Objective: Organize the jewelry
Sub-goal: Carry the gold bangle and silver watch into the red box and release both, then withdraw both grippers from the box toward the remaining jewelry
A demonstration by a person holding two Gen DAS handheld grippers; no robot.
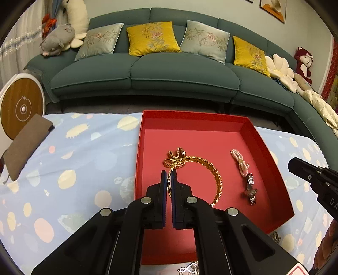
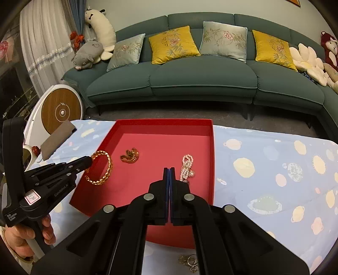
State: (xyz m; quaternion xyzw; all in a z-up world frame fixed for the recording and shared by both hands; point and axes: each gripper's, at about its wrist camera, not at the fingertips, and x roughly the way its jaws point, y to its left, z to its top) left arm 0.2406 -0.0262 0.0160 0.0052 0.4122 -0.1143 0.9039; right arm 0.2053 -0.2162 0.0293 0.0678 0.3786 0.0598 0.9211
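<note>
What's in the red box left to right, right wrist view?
Inside the red box: left gripper shut on the gold chain bracelet → copper-coloured piece → right gripper, shut and empty → pink bead strand.

Teal sofa, embroidered cushions

Far across the room you face a long teal sofa carrying yellow cushions and pale grey-green cushions. On its left end you see a grey plush pig under a white plush animal; on its right end, a flower-shaped cushion and a dark red plush monkey. Near you lies a light blue planet-print cloth, with a brown pouch at its far left, beside a round white-rimmed wooden disc.
</note>
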